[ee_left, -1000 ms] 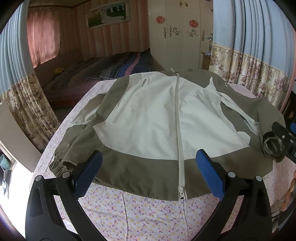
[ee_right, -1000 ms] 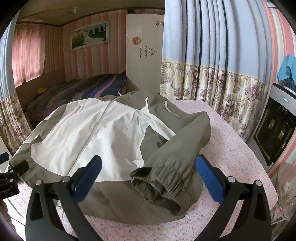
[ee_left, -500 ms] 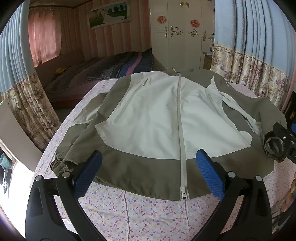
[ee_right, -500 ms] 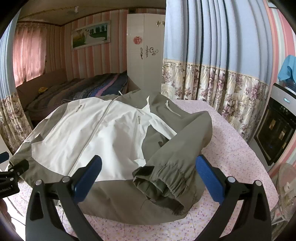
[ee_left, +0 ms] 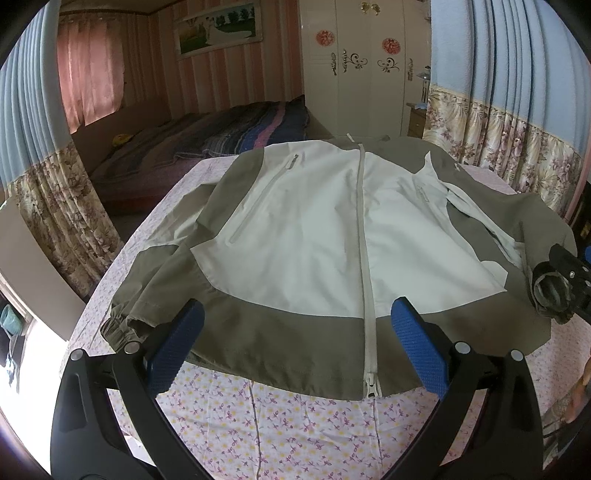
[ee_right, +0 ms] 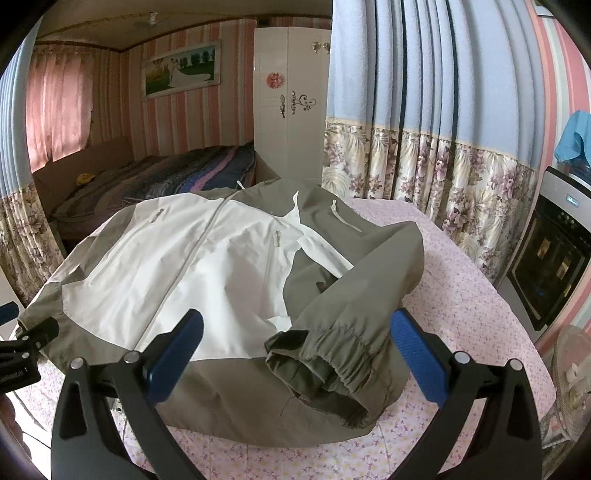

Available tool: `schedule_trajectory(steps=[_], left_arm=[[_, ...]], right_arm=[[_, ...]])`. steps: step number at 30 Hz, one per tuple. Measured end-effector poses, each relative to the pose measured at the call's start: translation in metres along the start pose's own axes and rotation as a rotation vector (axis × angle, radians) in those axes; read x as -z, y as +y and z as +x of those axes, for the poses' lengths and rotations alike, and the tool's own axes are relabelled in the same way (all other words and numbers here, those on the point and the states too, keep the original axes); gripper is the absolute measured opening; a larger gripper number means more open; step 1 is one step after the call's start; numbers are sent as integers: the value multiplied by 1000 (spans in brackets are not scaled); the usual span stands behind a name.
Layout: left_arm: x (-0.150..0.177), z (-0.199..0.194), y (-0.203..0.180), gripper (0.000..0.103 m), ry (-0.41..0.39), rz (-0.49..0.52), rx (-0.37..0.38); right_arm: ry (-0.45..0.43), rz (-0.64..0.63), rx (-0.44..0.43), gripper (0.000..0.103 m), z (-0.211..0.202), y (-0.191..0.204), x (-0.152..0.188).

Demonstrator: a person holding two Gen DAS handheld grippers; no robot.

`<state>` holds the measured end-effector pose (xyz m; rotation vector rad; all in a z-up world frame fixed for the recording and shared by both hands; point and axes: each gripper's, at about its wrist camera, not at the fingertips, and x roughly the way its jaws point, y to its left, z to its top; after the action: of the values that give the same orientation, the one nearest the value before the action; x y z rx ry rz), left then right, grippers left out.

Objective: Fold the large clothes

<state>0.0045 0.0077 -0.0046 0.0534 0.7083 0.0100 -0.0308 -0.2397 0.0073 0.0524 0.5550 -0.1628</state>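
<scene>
Little has moved vs. 1 s ago: left tongs (ee_left: 295, 336) have drawn back slightly, so more floral cloth shows below the jacket (ee_left: 314, 236) hem; right tongs (ee_right: 295, 347) sit a touch closer to the folded sleeve (ee_right: 354, 317), otherwise same pose. Both tongs spread wide, blue pads apart, nothing between them, hovering at the near edge of the garment. Jacket lies front-up on the counter (ee_left: 295, 432), zipped, white chest panels w/ olive hem, shoulders and sleeves. Its sleeve on the right side is folded in across the body, elastic cuff (ee_right: 314, 363) open toward the camera near the hem. Opposite sleeve (ee_left: 147, 295) lies out along the jacket's side, cuff gathered at the counter edge. Counter covered w/ pink floral cloth. Room: bed (ee_left: 207, 147) w/ striped cover behind the counter, white wardrobe (ee_left: 354, 62) w/ red decals, framed picture (ee_left: 218, 29) on striped wall, blue curtains w/ floral lower band (ee_right: 424, 110), dark oven-type appliance (ee_right: 550, 258) at far right. Collar and hood area at far end hard to make out. In left view the right tongs appear only as a black part at frame edge, overlapping the cuff; contact cannot be told. Fan-like item at lower right of right view cut off.
</scene>
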Motion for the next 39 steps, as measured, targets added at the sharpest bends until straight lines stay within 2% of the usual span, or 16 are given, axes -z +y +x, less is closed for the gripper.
schedule_trajectory(steps=[7, 13, 18, 22, 25, 29, 32, 36, 38, 39], left_arm=[[0, 3, 3, 100, 4, 2, 1], [-2, 10, 1, 100, 38, 29, 1], [-4, 11, 3, 100, 16, 41, -28], [-9, 14, 7, 100, -7, 47, -47], [-18, 15, 12, 100, -38, 15, -22], [-28, 21, 13, 100, -59, -27, 39], [-35, 32, 0, 100, -43, 19, 39], [-38, 41, -11, 100, -28, 39, 49], [-38, 44, -15, 100, -26, 52, 40], [-38, 46, -17, 100, -27, 62, 31]], right_arm=[[-2, -3, 2, 101, 0, 0, -1], [-10, 2, -7, 101, 1, -2, -2], [-27, -6, -18, 101, -1, -4, -6], [-43, 10, 35, 101, -3, -25, -10], [-22, 61, 85, 101, 2, -52, -10], [3, 92, 90, 101, 9, -69, -11], [16, 71, 90, 101, 16, -67, -11], [51, 74, 43, 101, 30, -63, -7], [64, 77, 18, 97, 35, -61, -4], [74, 79, 6, 85, 38, -60, -4]])
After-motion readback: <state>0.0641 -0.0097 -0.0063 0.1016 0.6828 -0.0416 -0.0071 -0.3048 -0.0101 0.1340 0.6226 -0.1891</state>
